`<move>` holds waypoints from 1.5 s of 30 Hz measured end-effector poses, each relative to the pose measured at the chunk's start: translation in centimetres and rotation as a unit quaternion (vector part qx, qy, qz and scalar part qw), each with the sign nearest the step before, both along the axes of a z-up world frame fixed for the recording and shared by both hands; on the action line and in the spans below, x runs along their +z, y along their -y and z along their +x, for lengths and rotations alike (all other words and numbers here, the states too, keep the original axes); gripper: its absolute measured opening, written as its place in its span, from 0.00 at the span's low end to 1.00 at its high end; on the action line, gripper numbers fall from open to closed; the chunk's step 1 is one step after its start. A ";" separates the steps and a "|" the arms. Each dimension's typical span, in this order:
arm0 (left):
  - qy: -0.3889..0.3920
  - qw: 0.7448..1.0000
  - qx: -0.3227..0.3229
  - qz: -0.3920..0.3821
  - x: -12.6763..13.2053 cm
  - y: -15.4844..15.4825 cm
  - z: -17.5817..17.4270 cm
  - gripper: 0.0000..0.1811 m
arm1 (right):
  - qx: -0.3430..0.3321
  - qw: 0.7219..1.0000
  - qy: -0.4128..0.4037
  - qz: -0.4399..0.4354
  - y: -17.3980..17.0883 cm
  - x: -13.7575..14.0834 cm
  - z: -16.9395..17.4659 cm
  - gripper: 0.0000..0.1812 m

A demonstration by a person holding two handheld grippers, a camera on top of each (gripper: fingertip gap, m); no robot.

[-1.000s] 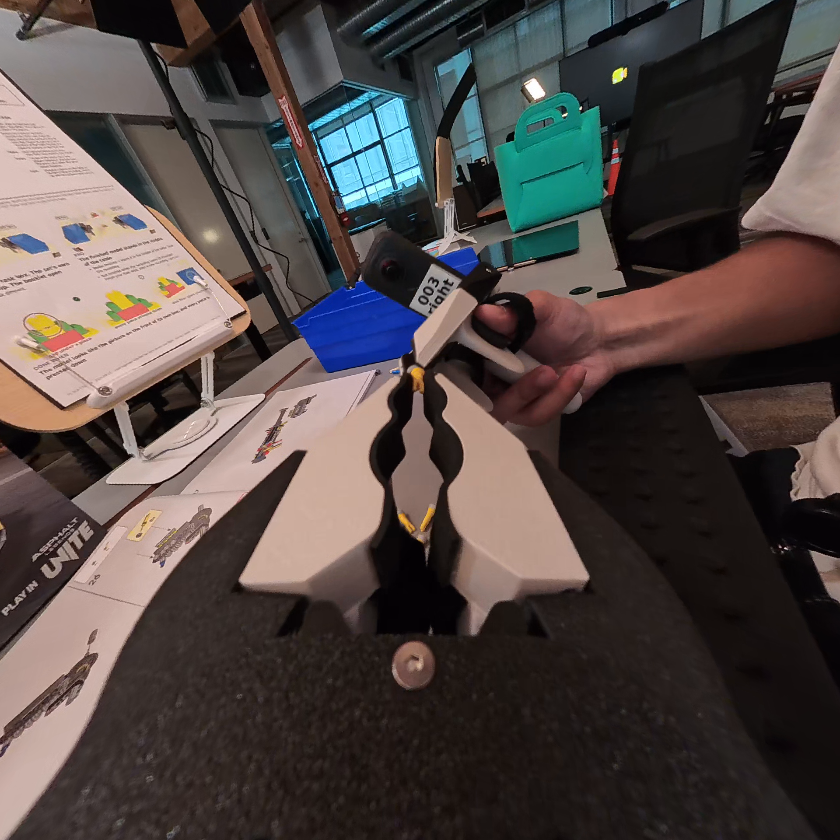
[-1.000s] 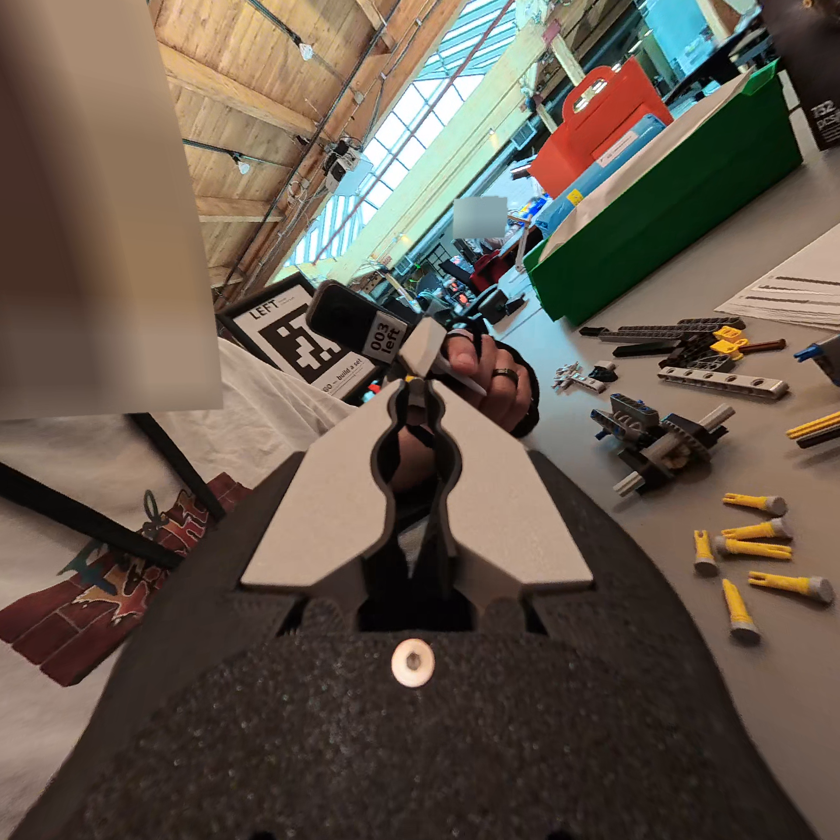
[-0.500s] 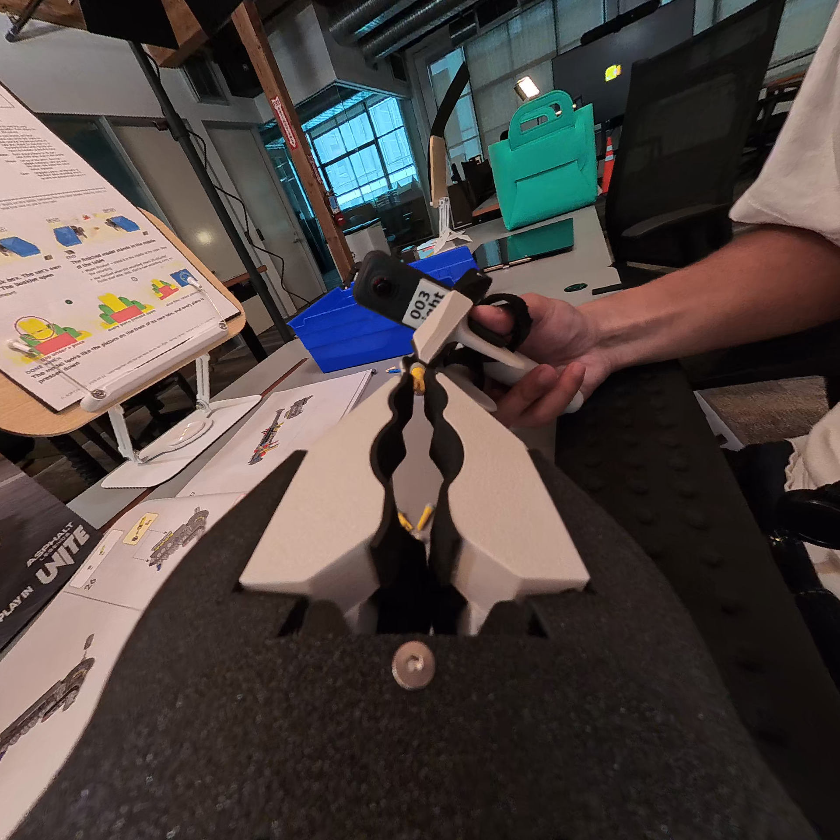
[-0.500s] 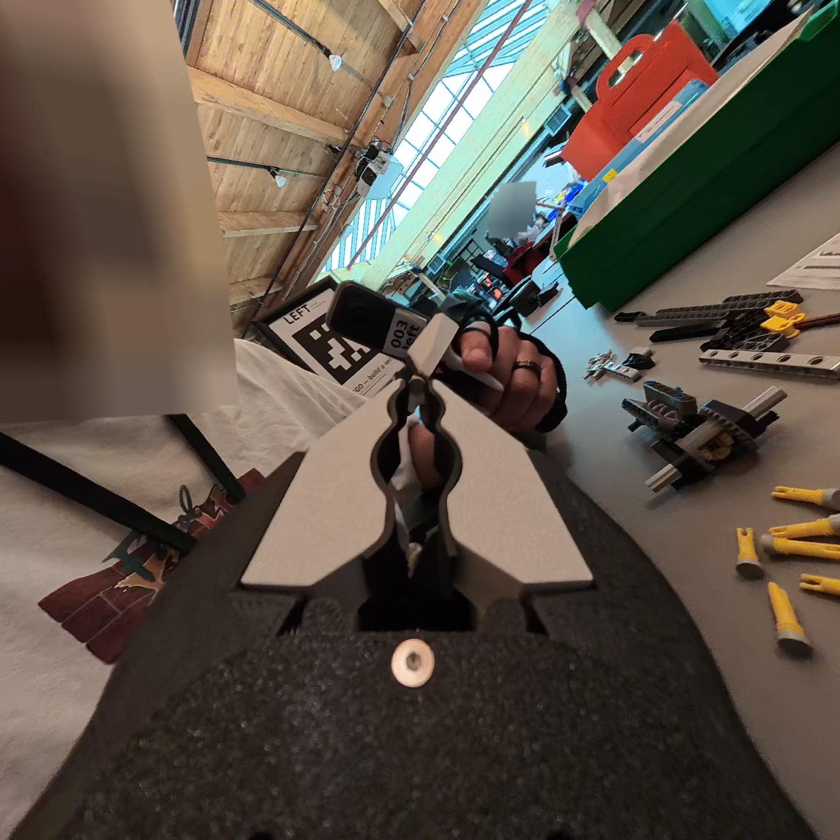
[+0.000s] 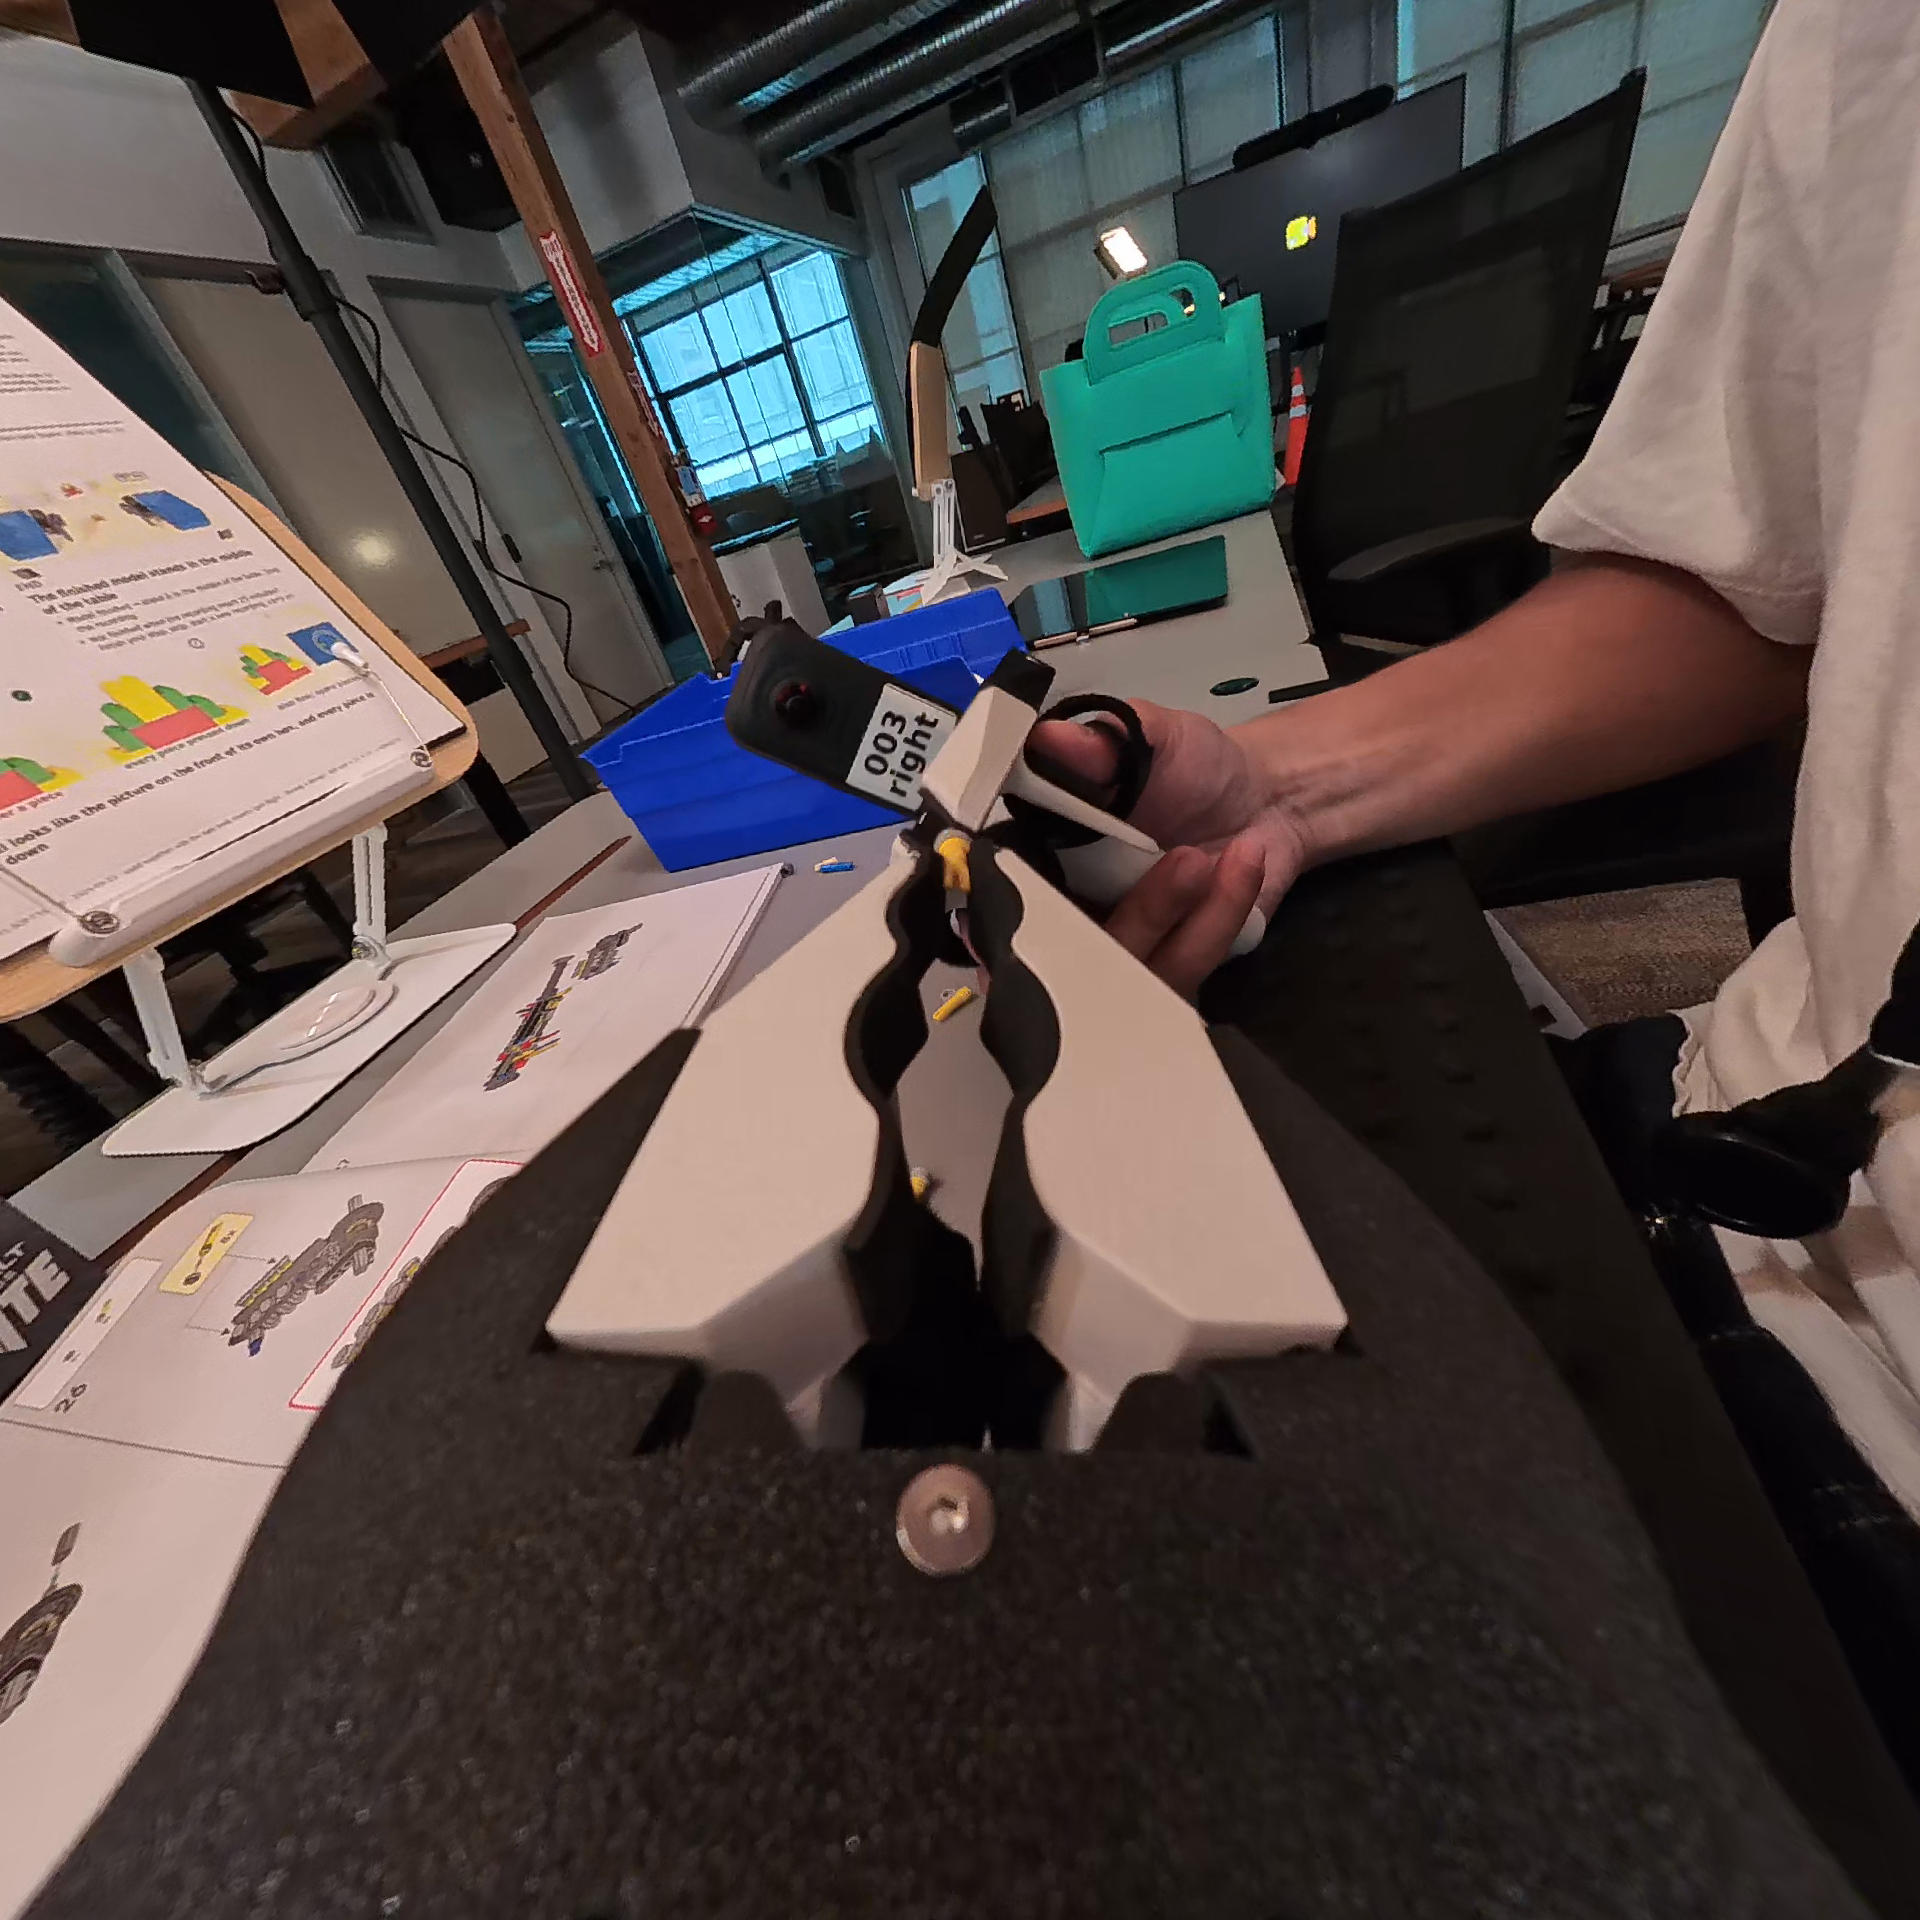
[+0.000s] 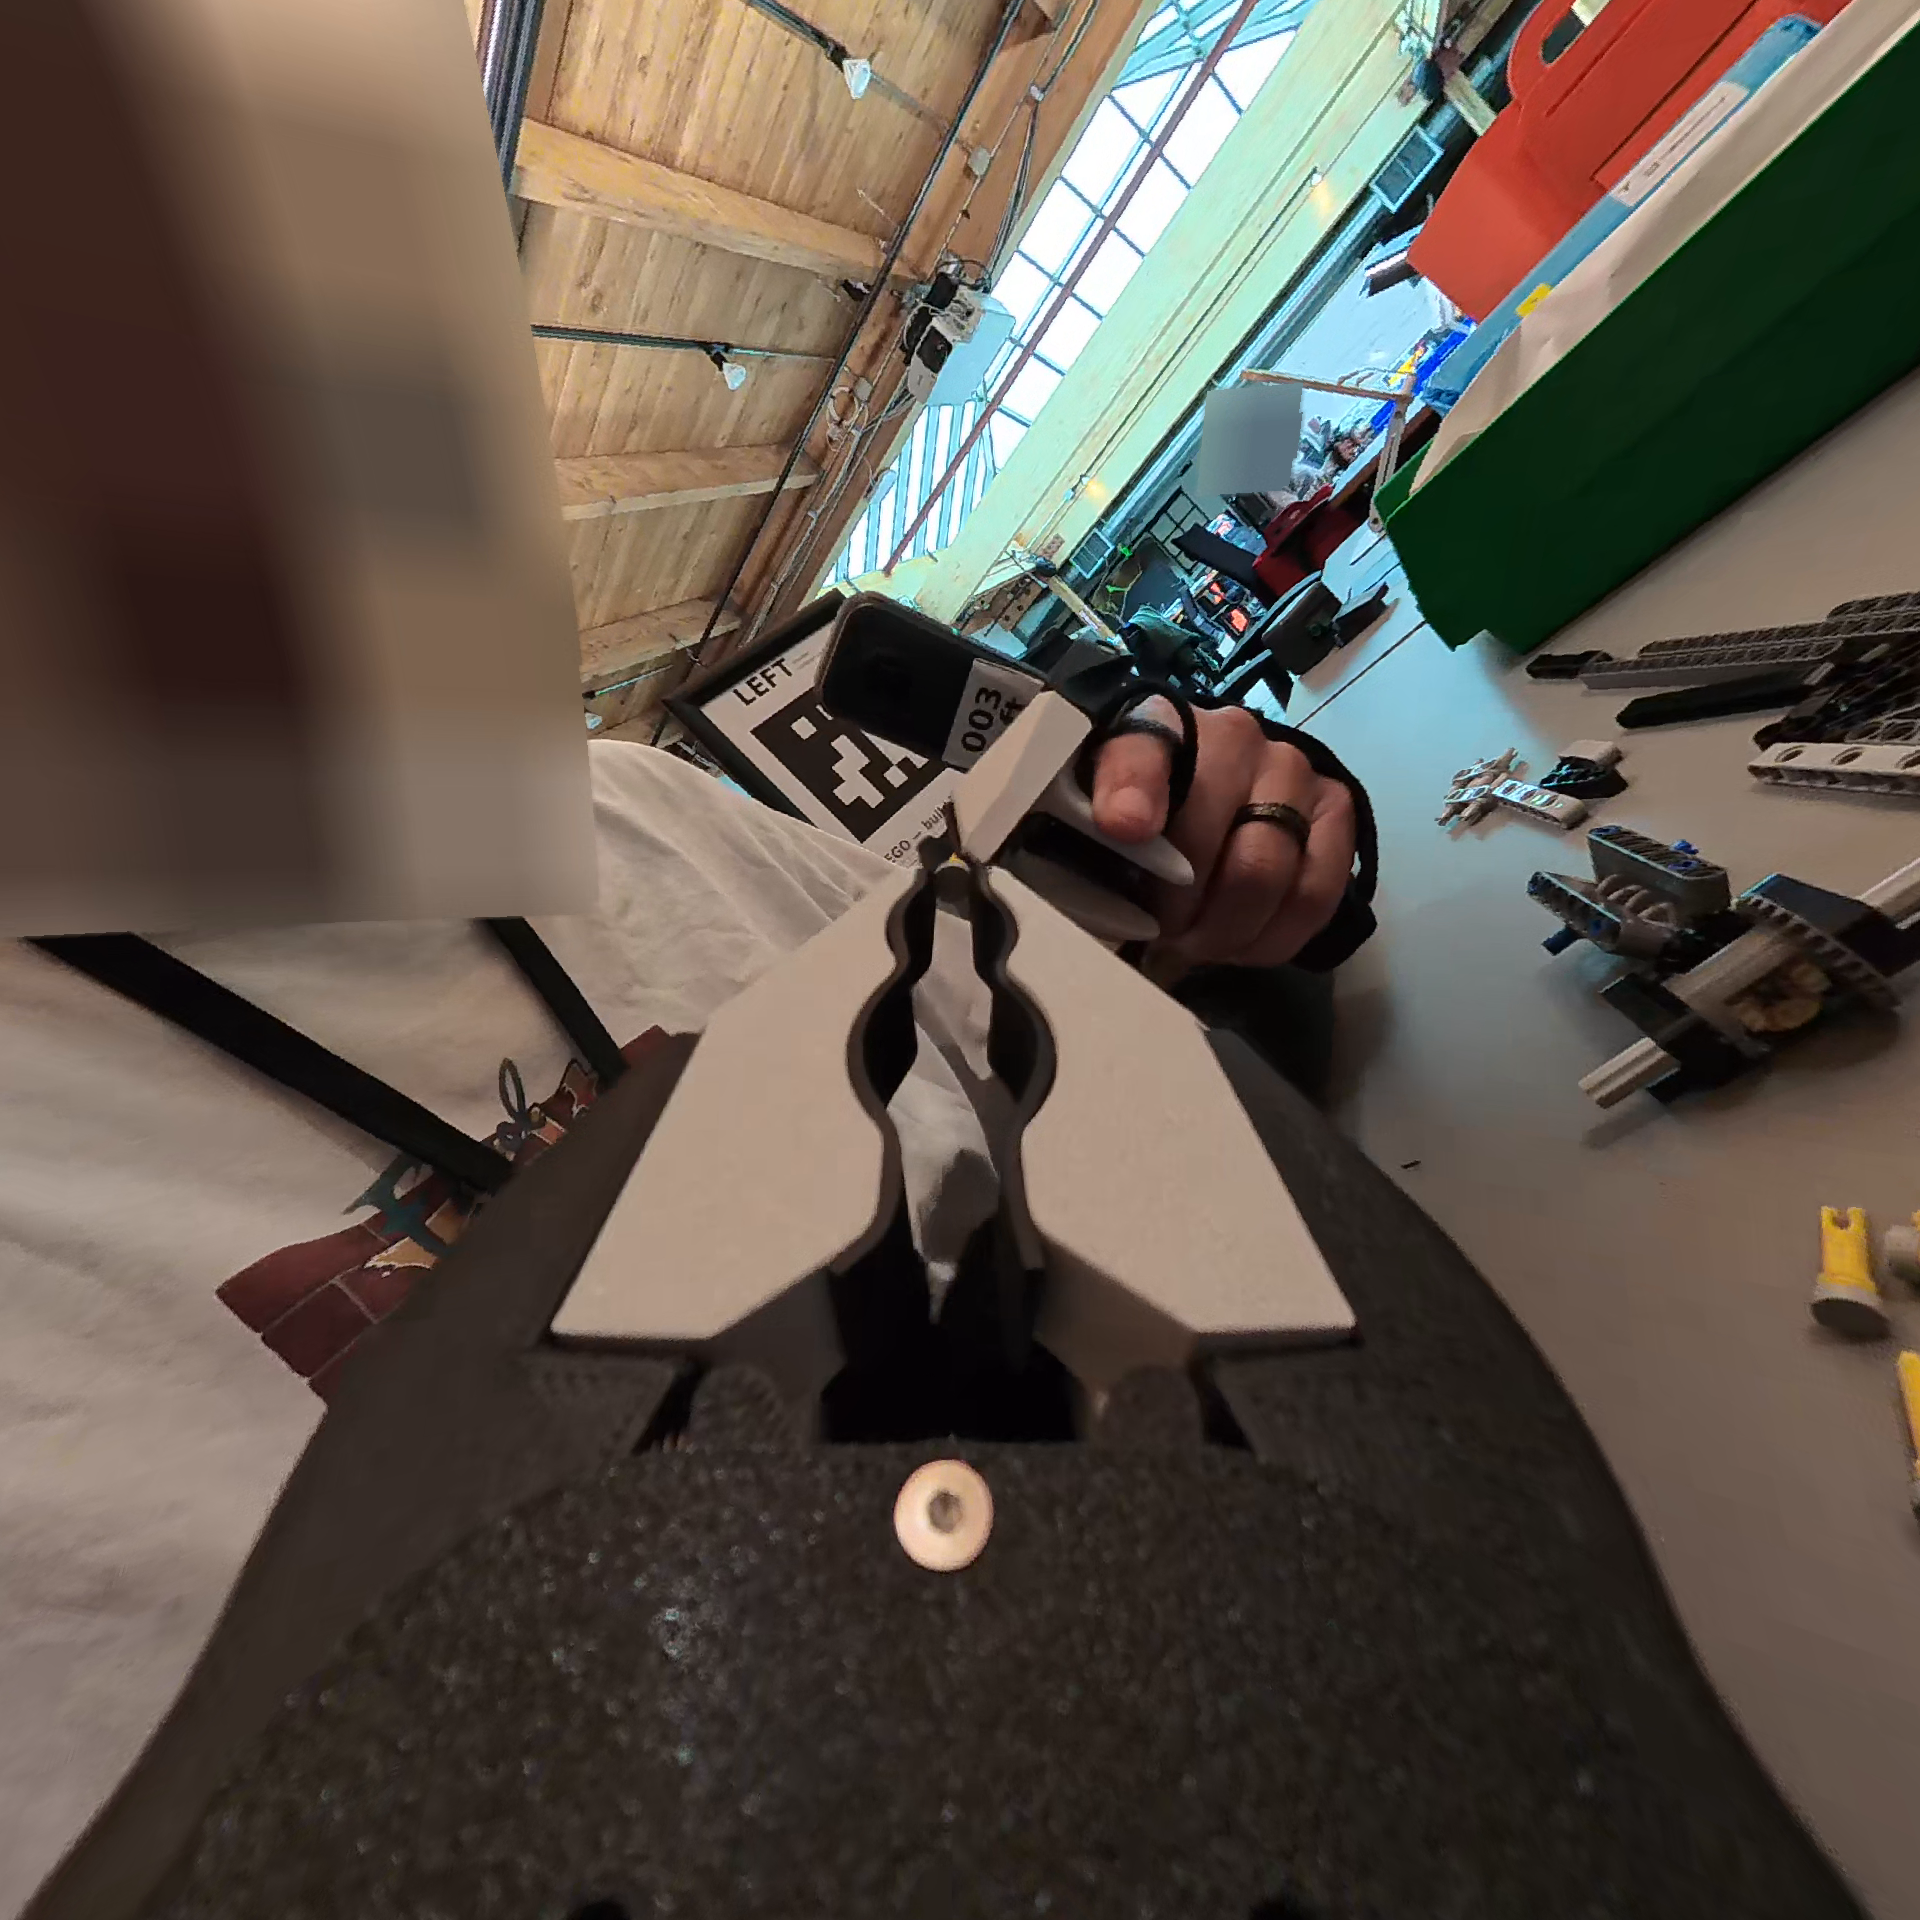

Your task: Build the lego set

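**Pin held tip to tip in the air, away from the model**

On your left, the manual (image 5: 582, 997) lies flat on the desk (image 6: 1558, 1195). Just right of it, your left tool (image 5: 948, 885) is narrowed down on a yellow pin (image 5: 954, 864), with the pin standing at its very tip. Your right tool (image 6: 951, 881) meets it nose to nose with its tips almost together, but you cannot tell whether it also grips the pin. Over the last second you have drawn the two tools closer and tilted the right one, so the model (image 6: 1725, 935) and the spare pins (image 6: 1844, 1262) have slid toward the right edge of its view. The pin itself has not left the left tool. That suggests you are regripping or handing it over. Fitting it to the model, which sits well apart on the desk, is not yet done.
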State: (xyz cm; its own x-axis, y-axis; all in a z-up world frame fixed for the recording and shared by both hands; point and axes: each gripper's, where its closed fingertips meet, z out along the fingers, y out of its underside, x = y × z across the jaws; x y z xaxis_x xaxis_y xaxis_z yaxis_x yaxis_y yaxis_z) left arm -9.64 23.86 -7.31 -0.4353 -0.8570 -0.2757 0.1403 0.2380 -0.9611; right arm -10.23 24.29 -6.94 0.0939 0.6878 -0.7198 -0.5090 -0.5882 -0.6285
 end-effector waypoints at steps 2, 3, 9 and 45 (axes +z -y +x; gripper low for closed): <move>0.001 1.000 0.011 0.012 -0.2 -0.1 0.2 0.02 | -0.010 1.000 0.006 -0.001 -0.1 -0.2 0.2 0.03; -0.001 1.000 0.018 0.019 -0.4 -0.3 0.3 0.02 | -0.018 1.000 0.015 -0.001 -0.3 -0.4 0.3 0.03; -0.001 0.999 0.033 0.040 -0.7 -0.4 0.6 0.02 | -0.027 0.999 0.035 0.000 -0.4 -0.7 0.5 0.03; -0.220 0.957 0.182 -0.059 -7.3 -7.3 3.0 0.10 | -0.152 0.812 0.557 -0.078 -1.8 -12.9 9.6 0.11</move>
State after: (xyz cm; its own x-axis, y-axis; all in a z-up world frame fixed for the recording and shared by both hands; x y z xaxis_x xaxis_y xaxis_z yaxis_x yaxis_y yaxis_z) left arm -6.63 31.17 -14.60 -0.1548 -0.9876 -0.0267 -0.3554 0.0809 -0.9312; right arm -0.64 26.04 -19.80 0.8956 0.4199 -0.1466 0.1892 -0.6580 -0.7289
